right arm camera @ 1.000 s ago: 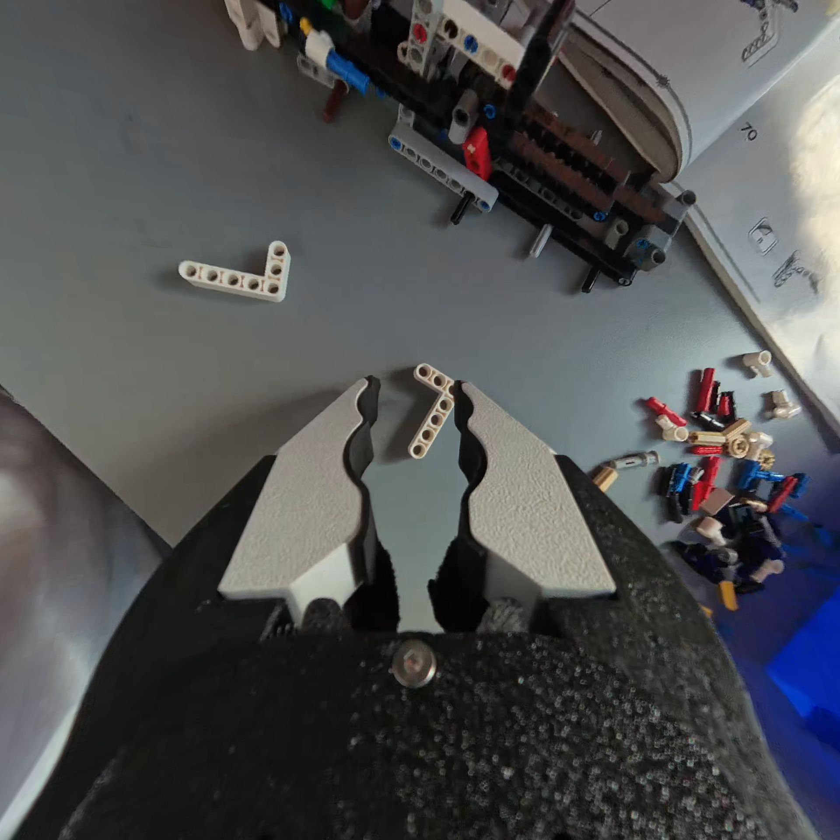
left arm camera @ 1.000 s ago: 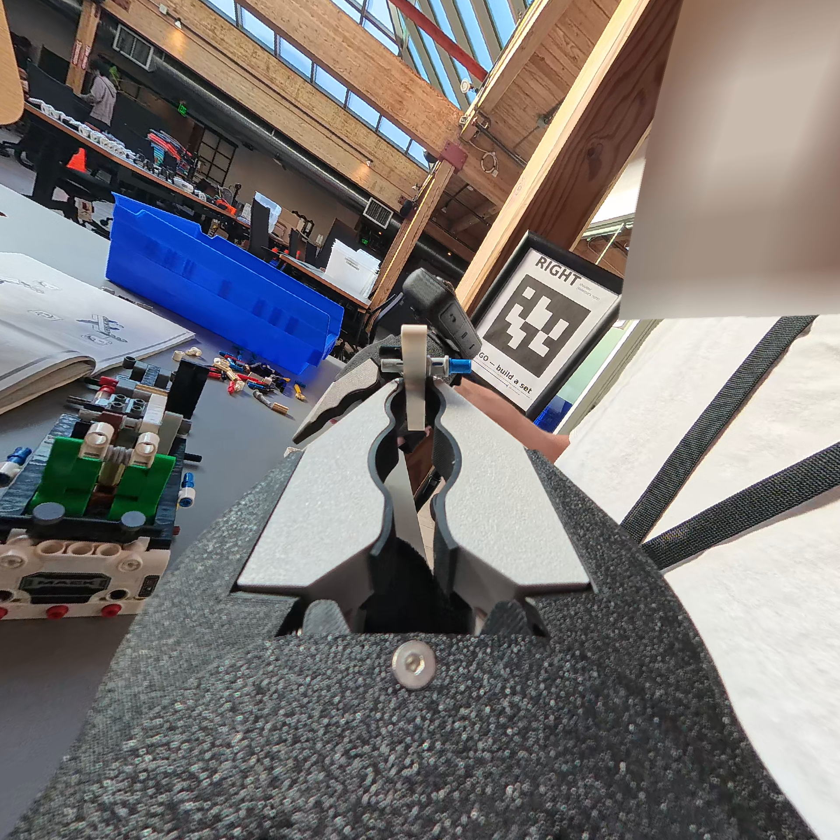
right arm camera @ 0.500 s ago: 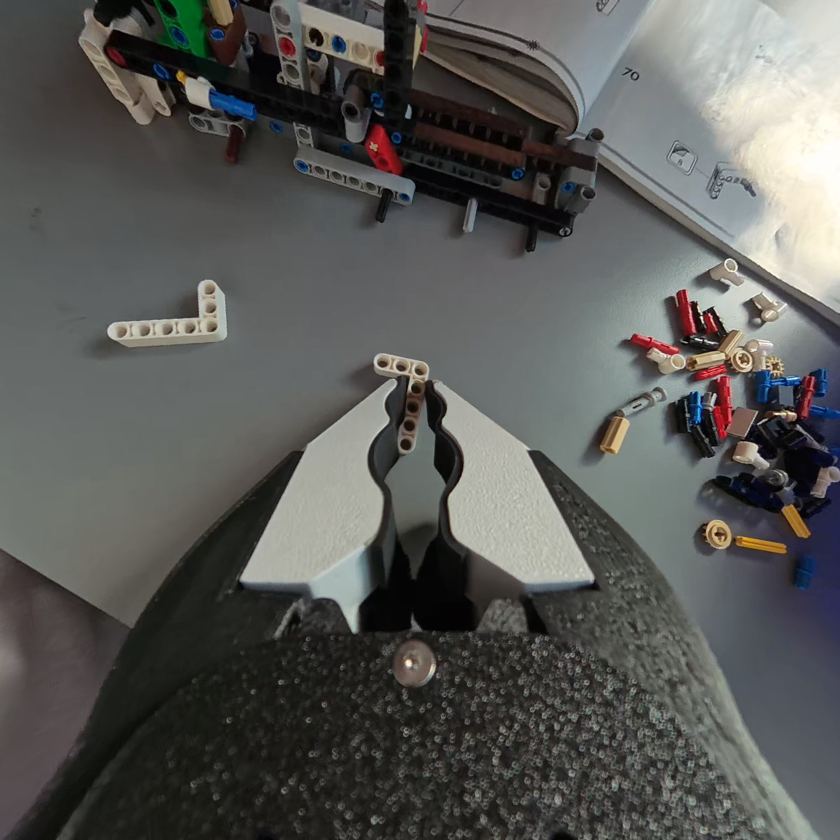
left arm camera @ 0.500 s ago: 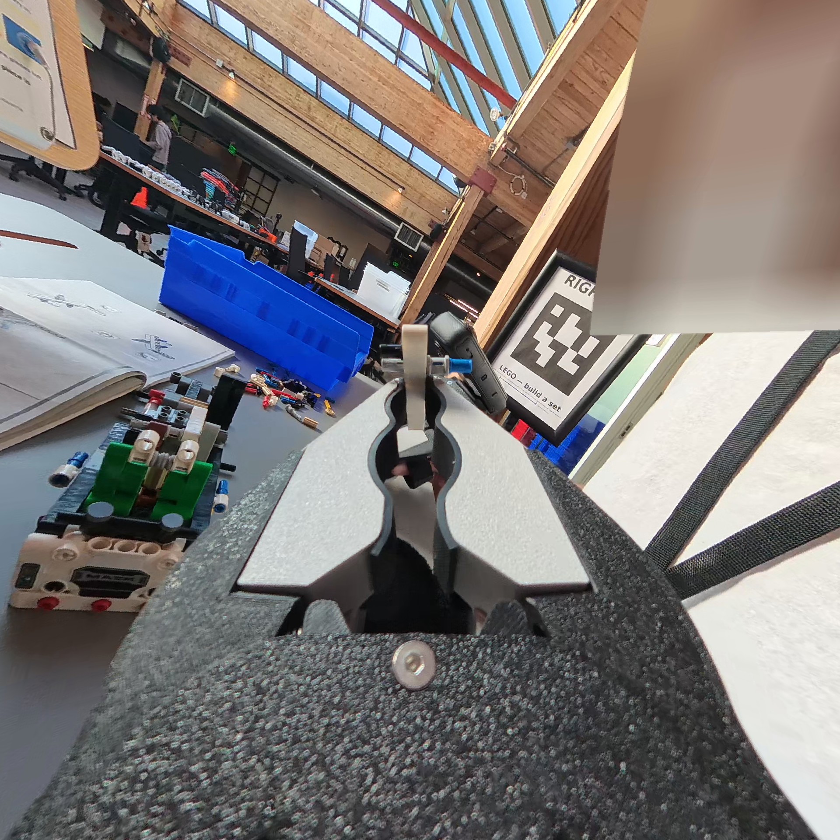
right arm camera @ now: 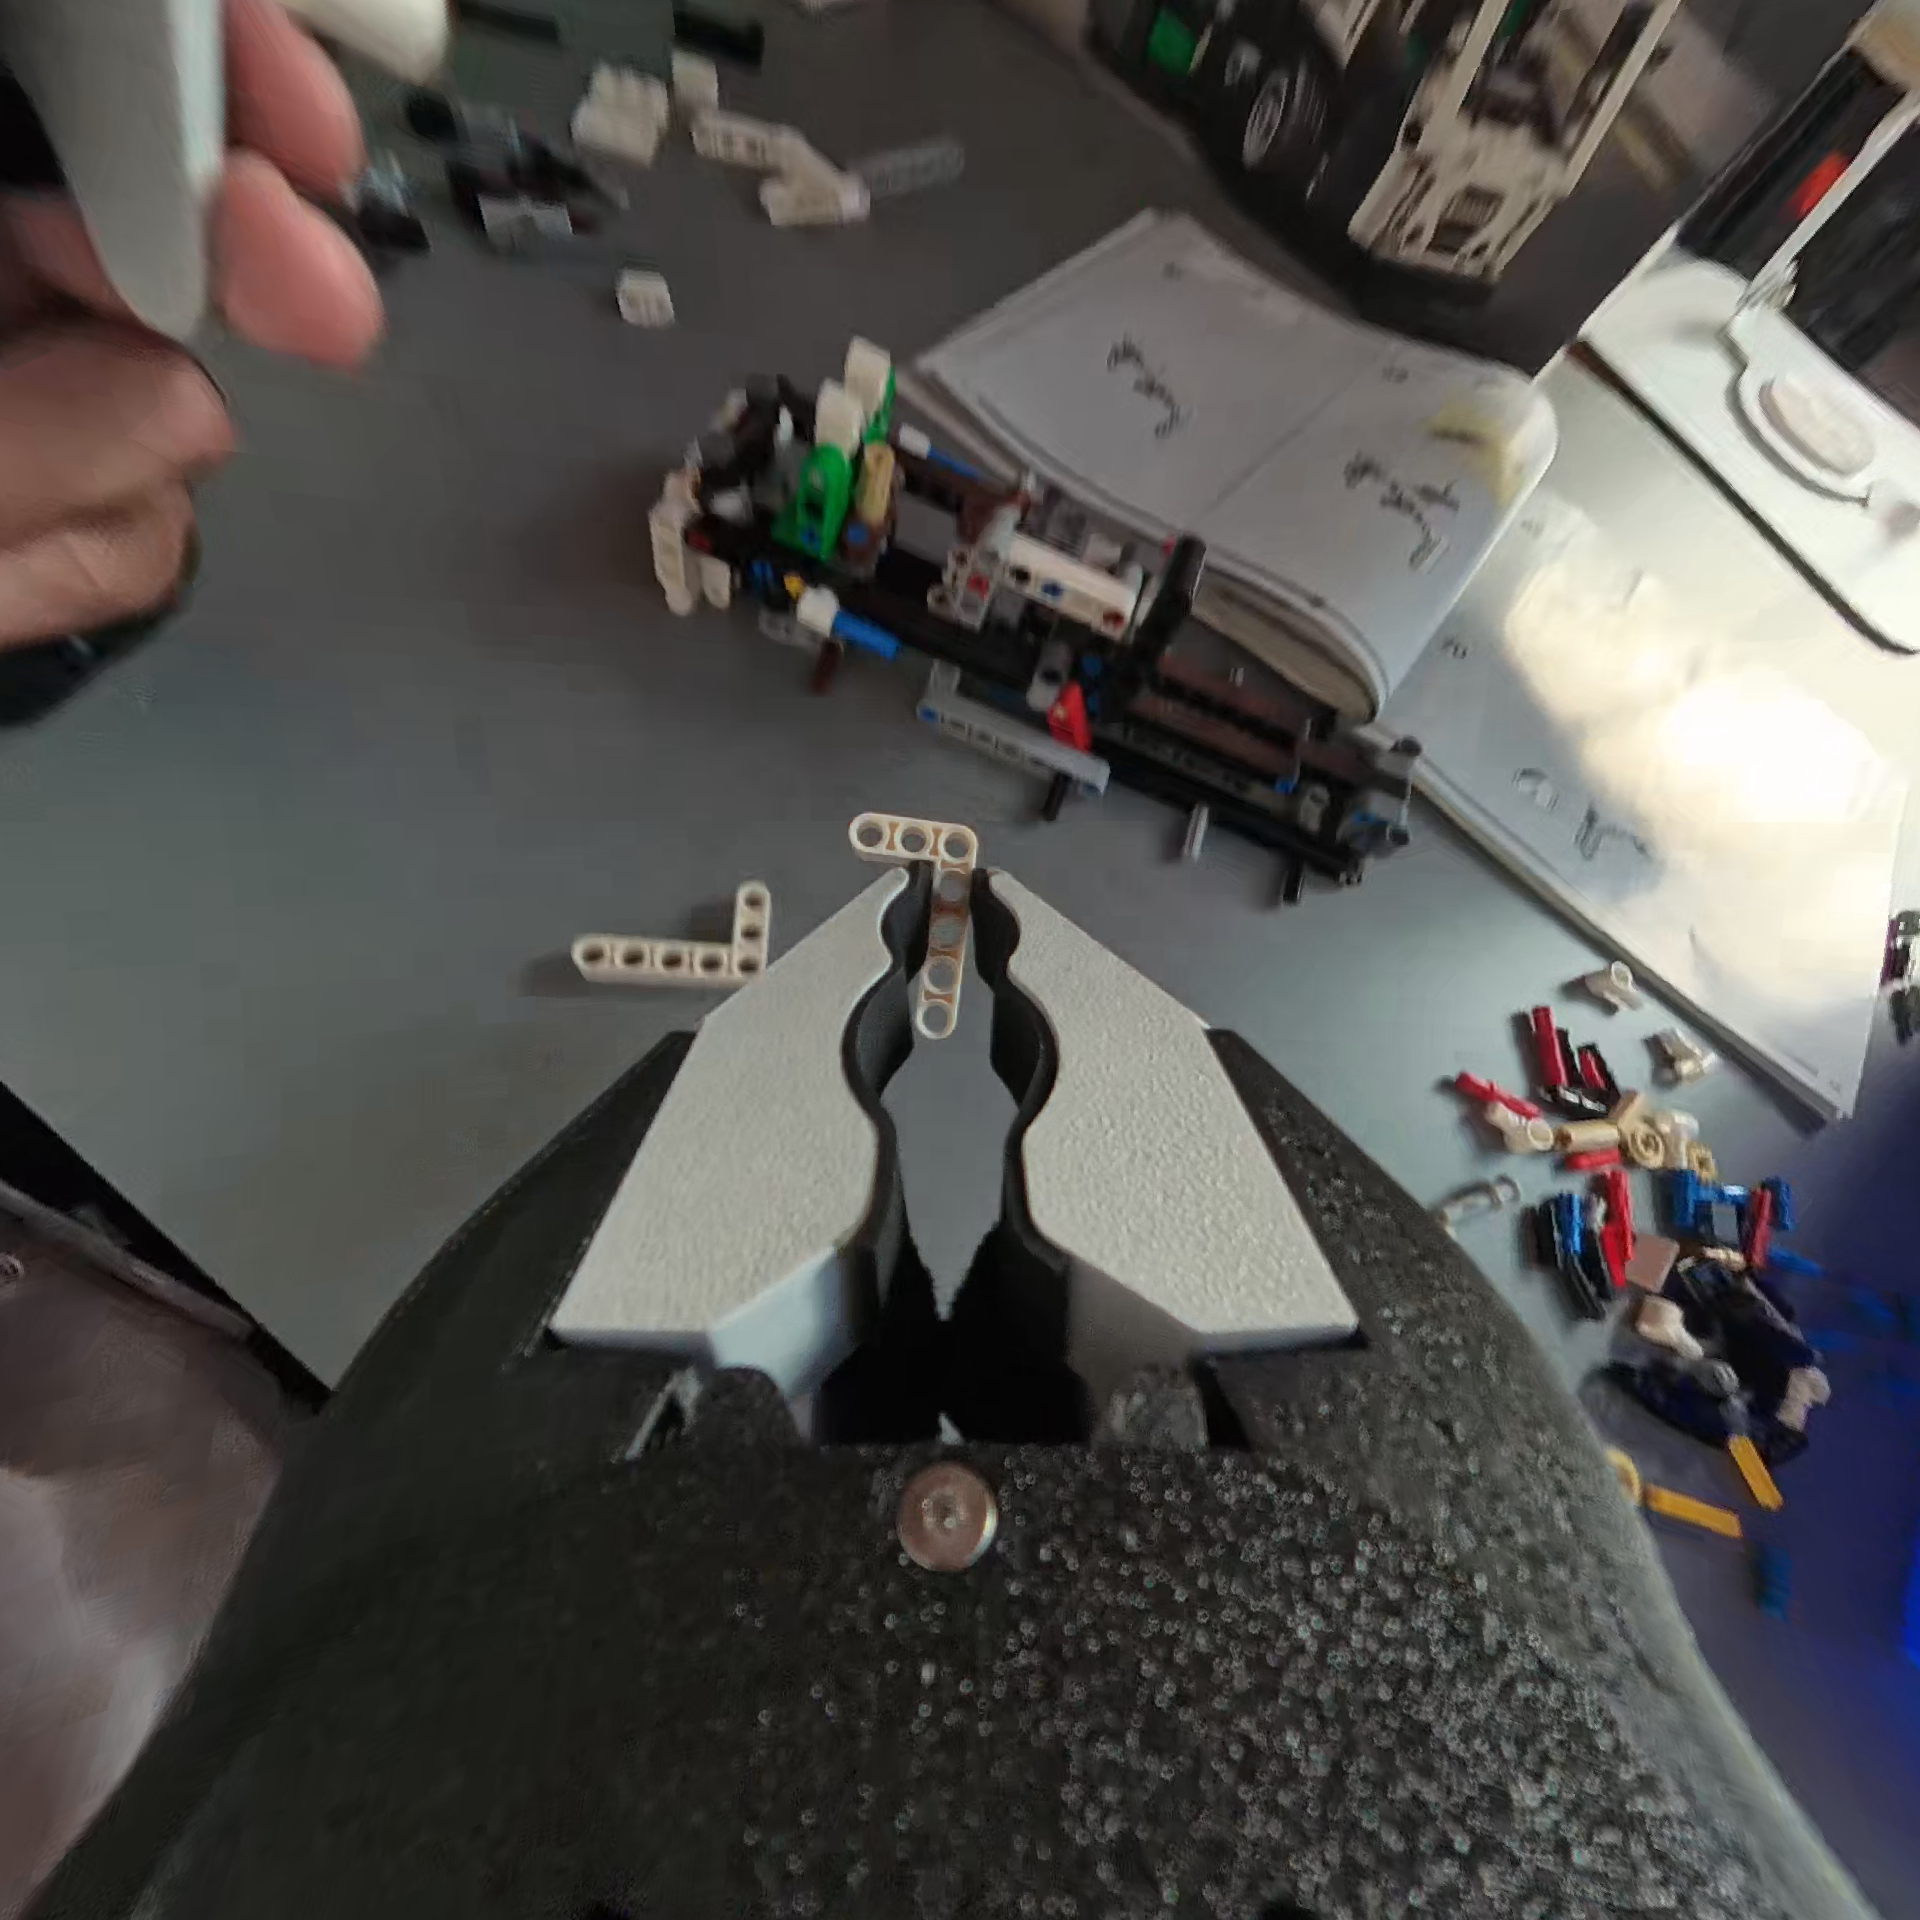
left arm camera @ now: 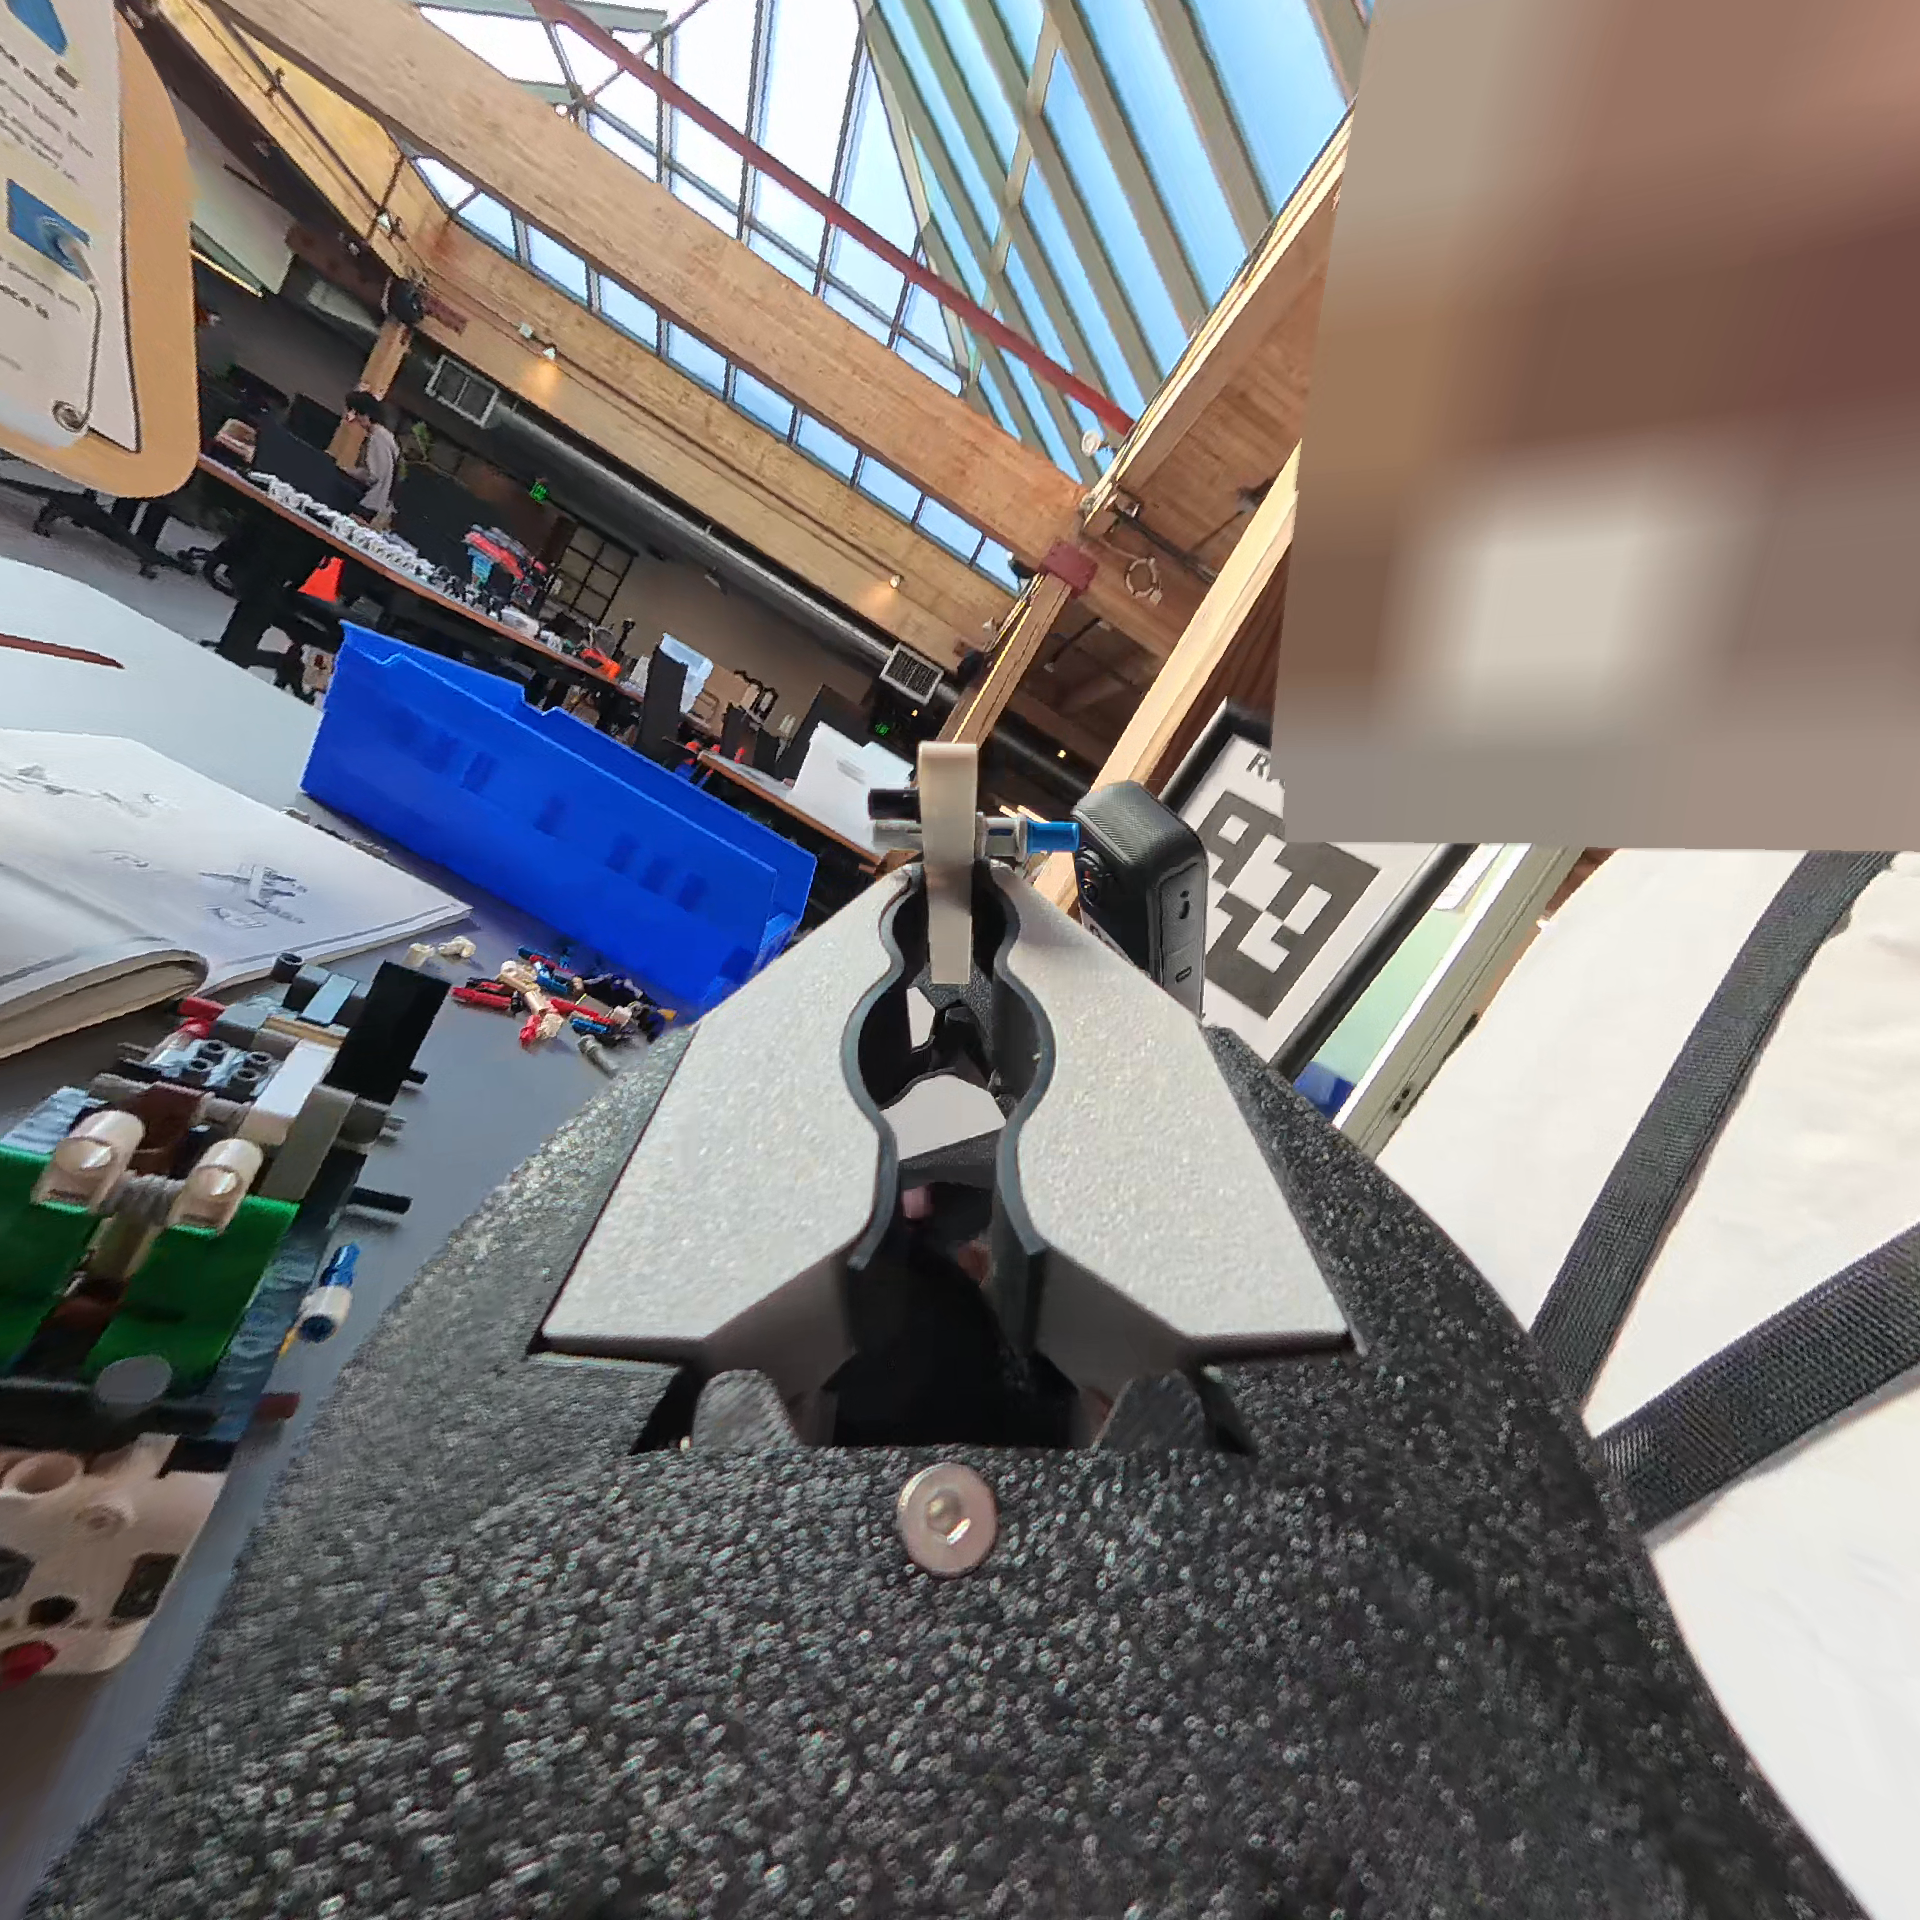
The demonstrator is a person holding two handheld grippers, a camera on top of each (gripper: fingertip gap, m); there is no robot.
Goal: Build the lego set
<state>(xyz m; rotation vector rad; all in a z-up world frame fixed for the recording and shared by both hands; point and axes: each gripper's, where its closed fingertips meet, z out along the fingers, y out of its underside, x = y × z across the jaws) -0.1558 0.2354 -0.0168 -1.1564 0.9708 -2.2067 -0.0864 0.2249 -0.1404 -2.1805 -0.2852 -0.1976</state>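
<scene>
Beams in both my grippers: my right gripper point(right arm camera: 948, 883) pinches a white L-beam point(right arm camera: 930, 909) above the table point(right arm camera: 416, 790); my left gripper point(left arm camera: 951, 883) clamps a pinned beam point(left arm camera: 948, 852) aloft, edge-on.

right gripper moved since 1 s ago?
Yes. The right gripper, shut on an L-beam, has lifted off the table; the other L-beam looks farther off.

Grey-fingered tongs point(left arm camera: 951, 883), black pebbled housing, silver screw
</scene>
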